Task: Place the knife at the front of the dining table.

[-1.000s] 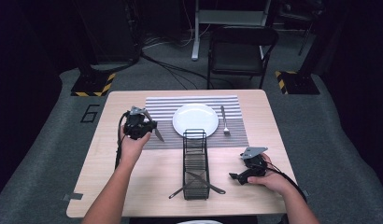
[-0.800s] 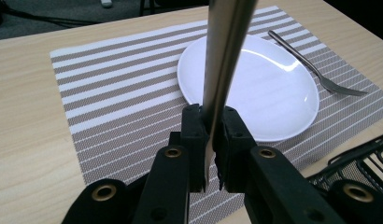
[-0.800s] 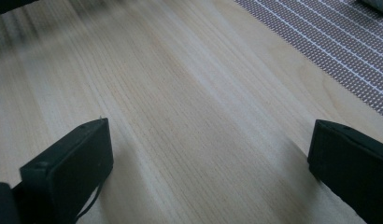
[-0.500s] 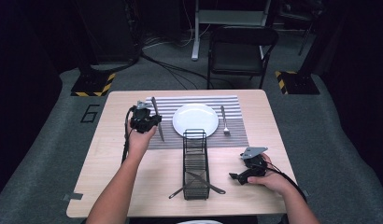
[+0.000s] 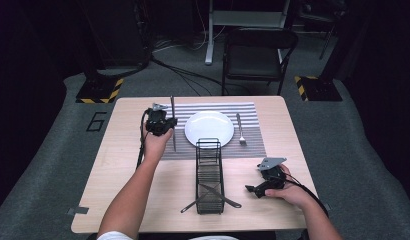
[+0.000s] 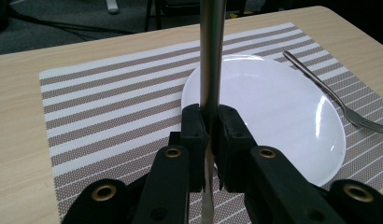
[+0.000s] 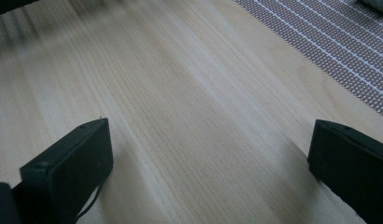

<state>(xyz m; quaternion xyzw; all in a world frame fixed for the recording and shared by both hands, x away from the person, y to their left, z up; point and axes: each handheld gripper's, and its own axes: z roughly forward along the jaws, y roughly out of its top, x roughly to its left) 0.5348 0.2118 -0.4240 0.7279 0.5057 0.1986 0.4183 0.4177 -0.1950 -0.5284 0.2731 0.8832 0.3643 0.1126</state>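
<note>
High view: a person sits at a pale wooden desk (image 5: 118,200) with a two-jaw tool in each hand. The left tool (image 5: 160,123) hangs over the left part of a striped placemat (image 5: 253,145), clenched on a slim metal knife (image 5: 172,107). The knife's long axis runs away from the person, parallel to the placemat's left edge. It sits just to the left of a white plate (image 5: 209,128), close beside the rim but not over it. A fork (image 5: 240,129) lies on the placemat on the plate's right side, also pointing away from the person.

Left gripper view: the pads of the left tool (image 6: 209,128) press on the knife (image 6: 212,51) from both sides, and the shaft rises straight up out of the frame. The plate (image 6: 283,116) lies beyond and to the right, and the fork (image 6: 320,86) sits further right. My judgement is that the coming move is to lower the knife onto the bare placemat (image 6: 110,102) beside the plate, matching the fork.

The right tool (image 5: 267,181) rests on the desk near its right front corner, well apart from the knife, so the left hand is the nearer one. In the right gripper view its jaws stand wide apart over bare wood (image 7: 189,121), holding nothing.

A black wire rack (image 5: 209,175) stands in the middle of the desk with more cutlery (image 5: 213,196) across its base. The room is dark, with grey floor, a chair (image 5: 258,55) and cables behind the desk.
</note>
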